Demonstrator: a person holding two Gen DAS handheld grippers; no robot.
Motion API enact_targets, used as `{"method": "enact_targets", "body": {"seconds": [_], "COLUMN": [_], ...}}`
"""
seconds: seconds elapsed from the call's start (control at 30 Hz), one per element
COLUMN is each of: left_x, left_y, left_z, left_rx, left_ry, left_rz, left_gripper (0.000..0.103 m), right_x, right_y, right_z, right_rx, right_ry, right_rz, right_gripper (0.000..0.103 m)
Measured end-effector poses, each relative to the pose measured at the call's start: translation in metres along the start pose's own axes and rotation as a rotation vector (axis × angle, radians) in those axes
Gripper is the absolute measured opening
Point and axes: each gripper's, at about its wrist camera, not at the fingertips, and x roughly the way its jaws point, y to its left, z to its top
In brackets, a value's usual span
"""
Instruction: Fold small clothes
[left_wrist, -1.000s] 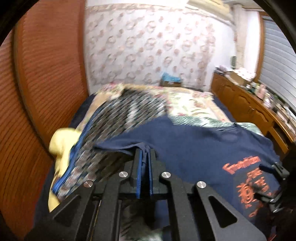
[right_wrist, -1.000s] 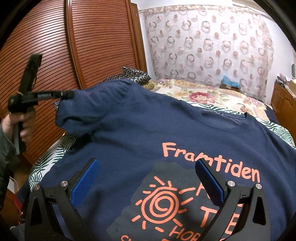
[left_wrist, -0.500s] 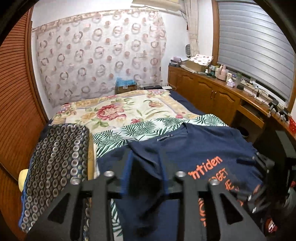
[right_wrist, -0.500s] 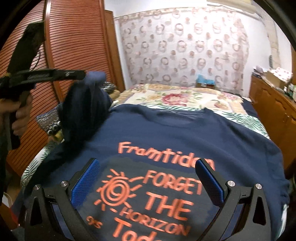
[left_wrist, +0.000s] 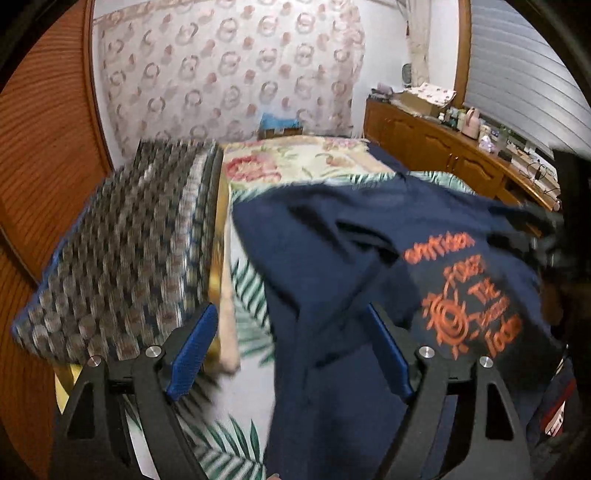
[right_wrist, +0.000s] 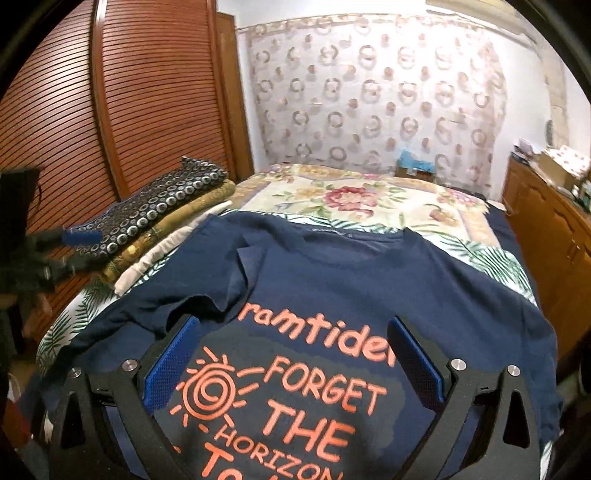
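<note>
Once left claw (left_wrist: 288, 354) had spread and let go | sleeve (right_wrist: 207, 291) lay folded across T-shirt (right_wrist: 369, 280) chest | right claw (right_wrist: 291, 362) spread, empty, above print | other sleeve pending.

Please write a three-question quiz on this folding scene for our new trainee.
1. True or false: the left claw is shut on the navy T-shirt.
2. Which sleeve lies folded in over the shirt's front: (a) the one on the pile's side, (b) the one on the cabinet's side?
3. Fill in: the pile of folded fabrics lies between the shirt and the wooden ____ doors.

Key: 1 false, both the left claw and the right claw are open; 2 a; 3 slatted.
</note>
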Motion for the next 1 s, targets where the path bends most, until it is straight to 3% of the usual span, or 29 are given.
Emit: {"method": "enact_targets", "body": {"seconds": [0.17,0.37,0.53,0.63,0.7,0.73,0.77,0.9,1.0], "left_x": [0.012,0.028,0.036,0.039,0.040,0.039,0.040,0.042,0.043], "left_y": [-0.011,-0.010,-0.002,-0.001,-0.001,-0.003,-0.002,-0.002,-0.002], "left_z": [-0.028,-0.041,-0.042,-0.043,-0.043,-0.042,-0.042,-0.042,-0.041], "left_rx": [0.007,0.001,-0.045,-0.046,-0.042,-0.043,-0.045,-0.044,-0.043], "left_ry": [0.040,0.087,0.121,0.131,0.133,0.135,0.142,0.147,0.147], "left_rz": [0.021,0.026,0.035,0.038,0.042,0.042,0.046,0.054,0.055], "left_gripper": [0.082,0.082,0.082,0.092,0.093,0.095,0.103,0.103,0.103], "right_x": [0.038,0.107,0.160,0.182,0.185,0.185,0.182,0.164,0.158], "right_y": [0.020,0.046,0.058,0.046,0.043,0.037,0.030,0.003,0.002], "right_z": [0.022,0.051,0.063,0.063,0.059,0.059,0.058,0.058,0.054], "right_rx": [-0.064,-0.098,-0.117,-0.132,-0.140,-0.138,-0.122,-0.056,-0.004], "right_ry": [0.049,0.147,0.219,0.246,0.238,0.224,0.211,0.176,0.161], "right_rz": [0.073,0.167,0.172,0.167,0.135,0.096,0.048,-0.094,-0.091], "right_gripper": [0.078,0.067,0.047,0.036,0.014,0.011,0.009,0.008,0.009]}}
